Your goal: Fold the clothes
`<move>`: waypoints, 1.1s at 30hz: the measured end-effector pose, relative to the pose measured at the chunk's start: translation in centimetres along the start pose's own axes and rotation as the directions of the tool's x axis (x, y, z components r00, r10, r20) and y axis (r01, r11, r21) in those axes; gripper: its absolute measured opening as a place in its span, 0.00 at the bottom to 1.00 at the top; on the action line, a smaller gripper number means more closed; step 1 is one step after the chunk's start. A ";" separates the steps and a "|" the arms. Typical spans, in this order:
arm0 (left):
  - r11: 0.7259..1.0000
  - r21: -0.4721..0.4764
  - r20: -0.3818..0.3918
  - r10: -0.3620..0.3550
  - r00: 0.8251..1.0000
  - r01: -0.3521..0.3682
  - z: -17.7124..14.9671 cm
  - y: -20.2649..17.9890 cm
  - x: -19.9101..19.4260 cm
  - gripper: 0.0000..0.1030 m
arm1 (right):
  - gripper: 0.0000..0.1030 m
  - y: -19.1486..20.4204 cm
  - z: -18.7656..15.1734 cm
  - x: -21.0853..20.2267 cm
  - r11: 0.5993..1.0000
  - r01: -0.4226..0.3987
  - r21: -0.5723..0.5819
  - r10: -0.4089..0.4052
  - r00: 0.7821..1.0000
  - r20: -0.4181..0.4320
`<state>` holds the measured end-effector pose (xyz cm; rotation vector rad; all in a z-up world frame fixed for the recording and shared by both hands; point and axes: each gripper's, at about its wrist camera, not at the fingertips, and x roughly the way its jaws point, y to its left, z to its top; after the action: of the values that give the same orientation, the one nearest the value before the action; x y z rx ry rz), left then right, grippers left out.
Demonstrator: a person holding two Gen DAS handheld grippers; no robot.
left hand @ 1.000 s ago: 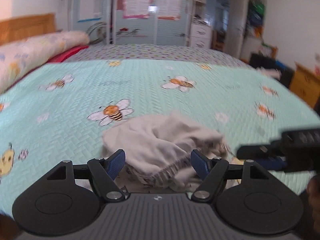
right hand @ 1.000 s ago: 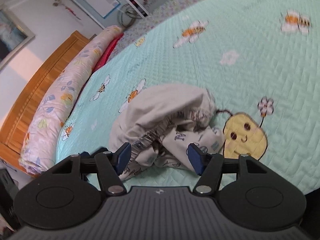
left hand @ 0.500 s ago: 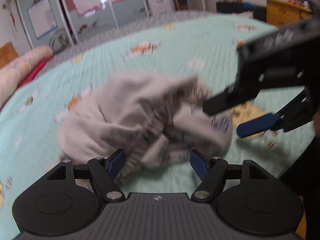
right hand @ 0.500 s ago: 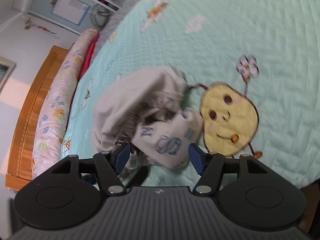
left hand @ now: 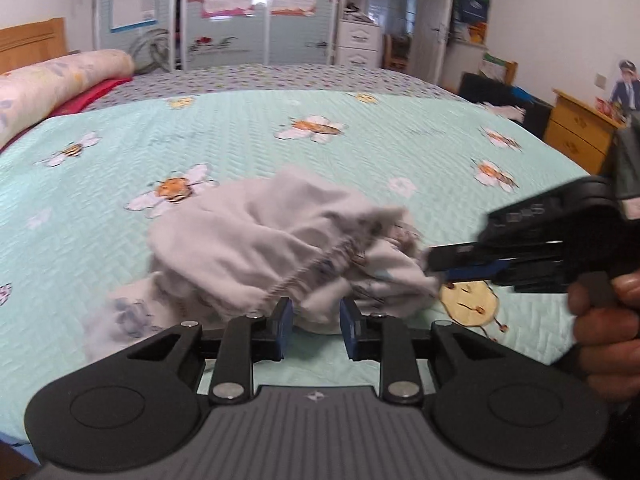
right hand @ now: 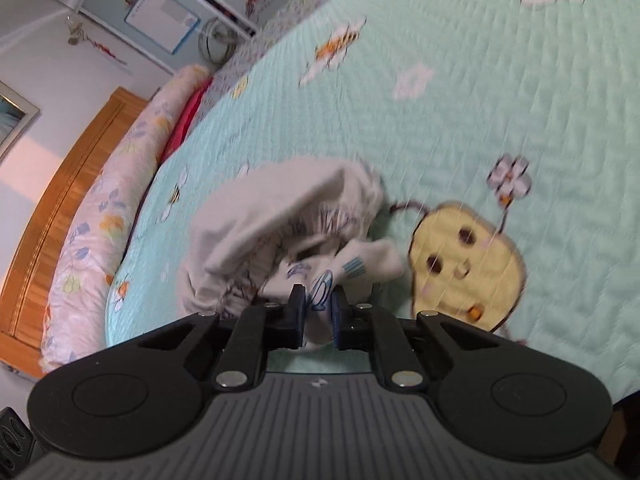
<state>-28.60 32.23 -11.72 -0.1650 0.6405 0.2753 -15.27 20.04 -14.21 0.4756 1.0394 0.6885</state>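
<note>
A crumpled pale grey garment [left hand: 260, 248] with an elastic hem and a blue-printed white lining lies in a heap on the mint bee-print bedspread [left hand: 360, 152]. My left gripper [left hand: 316, 322] is at the heap's near edge, its jaws closing with a fold of cloth filling the gap between the blue pads. In the right wrist view the same garment [right hand: 280, 208] sits just ahead, and my right gripper [right hand: 319, 308] is closing on a printed flap of it, pinched between the pads. In the left wrist view the right gripper [left hand: 436, 268] bites the heap's right end, held by a hand [left hand: 608, 320].
A long floral bolster [right hand: 100, 216] and a wooden headboard [right hand: 52, 208] run along the bed's left side. A yellow smiling-bee print [right hand: 464, 264] lies right of the heap. A wardrobe [left hand: 240, 12] and a wooden nightstand [left hand: 576, 136] stand beyond the bed.
Both grippers came down onto the heap and narrowed their jaws from wide open onto folds of the garment. The right gripper now touches the heap's right end.
</note>
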 end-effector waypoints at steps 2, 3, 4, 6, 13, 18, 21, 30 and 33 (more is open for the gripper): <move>1.000 -0.027 0.010 0.009 1.000 -0.009 -0.2 0.5 -0.2 0.33 | 0.30 -0.1 0.5 -1.0 1.000 0.018 0.015 -0.018 1.000 0.002; 0.999 -0.045 0.014 0.012 1.000 -0.012 -0.1 0.8 -0.3 0.40 | 0.42 -0.2 0.7 -1.6 1.000 0.004 0.030 -0.005 1.000 0.018; 0.998 -0.061 0.018 0.019 1.000 -0.018 0.2 1.1 -0.3 0.45 | 0.47 0.0 0.8 -2.1 0.999 -0.020 0.035 0.019 0.999 0.037; 0.996 -0.082 0.016 0.039 0.999 -0.038 0.4 1.4 -0.2 0.52 | 0.54 1.2 1.0 -1.6 0.998 -0.060 0.023 0.060 0.998 0.035; 0.996 -0.078 0.007 0.035 0.999 -0.035 0.4 1.5 -1.2 0.57 | 0.59 2.5 2.9 7.5 0.980 -0.114 0.165 0.128 0.989 -0.073; 0.993 -0.101 0.013 0.055 0.998 -0.053 0.2 2.6 -2.0 0.57 | 0.05 5.2 5.8 5.4 0.984 -0.168 0.064 0.164 0.984 0.067; 0.991 -0.123 0.023 0.053 0.998 -0.049 0.3 3.2 -2.0 0.57 | 0.05 6.7 8.0 -1.1 0.969 -0.244 -0.031 0.244 0.938 0.248; 0.994 -0.106 0.033 -0.032 0.999 0.036 0.2 1.5 -1.5 0.58 | 0.06 2.2 4.4 -5.6 0.995 -0.016 -0.101 0.045 0.956 0.290; 0.994 -0.104 0.022 -0.028 0.999 0.030 0.1 1.4 -1.5 0.59 | 0.20 -1.9 2.1 -3.0 0.979 0.205 0.012 -0.204 0.963 0.178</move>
<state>-30.14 33.25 -10.84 -0.2715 0.6030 0.2828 -13.83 16.46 -12.69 0.4093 0.9020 0.4567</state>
